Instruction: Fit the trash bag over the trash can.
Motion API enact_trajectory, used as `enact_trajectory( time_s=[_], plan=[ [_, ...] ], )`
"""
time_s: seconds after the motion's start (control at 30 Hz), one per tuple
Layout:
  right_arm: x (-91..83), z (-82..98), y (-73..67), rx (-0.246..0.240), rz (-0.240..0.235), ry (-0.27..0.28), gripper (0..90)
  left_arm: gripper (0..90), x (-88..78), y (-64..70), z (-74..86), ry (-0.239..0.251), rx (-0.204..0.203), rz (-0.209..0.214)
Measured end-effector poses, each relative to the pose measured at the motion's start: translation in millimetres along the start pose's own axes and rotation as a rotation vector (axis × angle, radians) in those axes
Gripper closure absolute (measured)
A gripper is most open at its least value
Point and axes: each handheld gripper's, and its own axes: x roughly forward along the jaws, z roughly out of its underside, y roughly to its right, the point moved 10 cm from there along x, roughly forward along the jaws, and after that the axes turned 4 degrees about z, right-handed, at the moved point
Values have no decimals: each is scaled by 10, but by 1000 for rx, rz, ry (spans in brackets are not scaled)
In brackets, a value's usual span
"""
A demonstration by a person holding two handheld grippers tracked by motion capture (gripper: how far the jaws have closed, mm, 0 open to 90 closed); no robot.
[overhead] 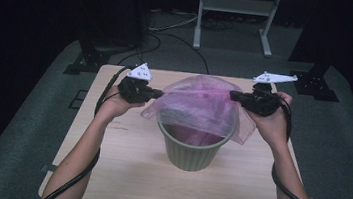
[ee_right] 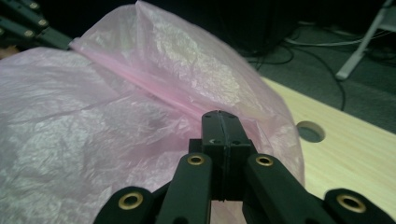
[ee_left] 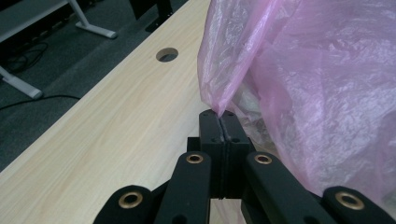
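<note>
The pink bag (overhead: 199,104) hangs stretched over the green bin (overhead: 193,146) at the middle of the table (overhead: 120,173), its lower part already inside; the left hand-held gripper (overhead: 157,94) is clamped on the bag's left edge, jaws pressed together on the film, and the right hand-held gripper (overhead: 233,94) pinches the right edge the same way. The likely next step is drawing the mouth down around the rim; the risks, as I judge them: the thin film tearing if the two pull apart too hard; an edge slipping from the jaws; the light bin tipping or sliding if the bag drags on one side.
</note>
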Motion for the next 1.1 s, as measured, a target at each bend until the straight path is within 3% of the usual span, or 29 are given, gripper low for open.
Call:
enact_trajectory(
  time_s=[0.17,0.33,0.57,0.7,0.9,0.97,1.0,1.03,1.1],
  plan=[
    [83,9,109,28,56,-25,900,900,74,-37,-26,-17,-7,-23],
    [204,83,188,54,87,-57,900,900,187,-106,10,-25,-46,-26],
    [393,252,188,96,51,-125,900,900,297,-114,53,-36,-68,-11],
    [443,299,157,110,30,-153,900,900,344,-162,63,-33,-112,-25],
    [492,331,167,121,36,-181,900,900,459,-164,118,-49,-141,-22],
    [498,360,168,125,40,-200,900,900,485,-182,169,-83,-140,-39],
    [510,401,194,115,67,-226,900,900,498,-201,224,-114,-130,-55],
    [525,462,229,100,92,-254,900,900,500,-202,258,-106,-140,-44],
    [524,518,243,130,57,-229,900,900,485,-200,313,-69,-168,-19]
  ],
)
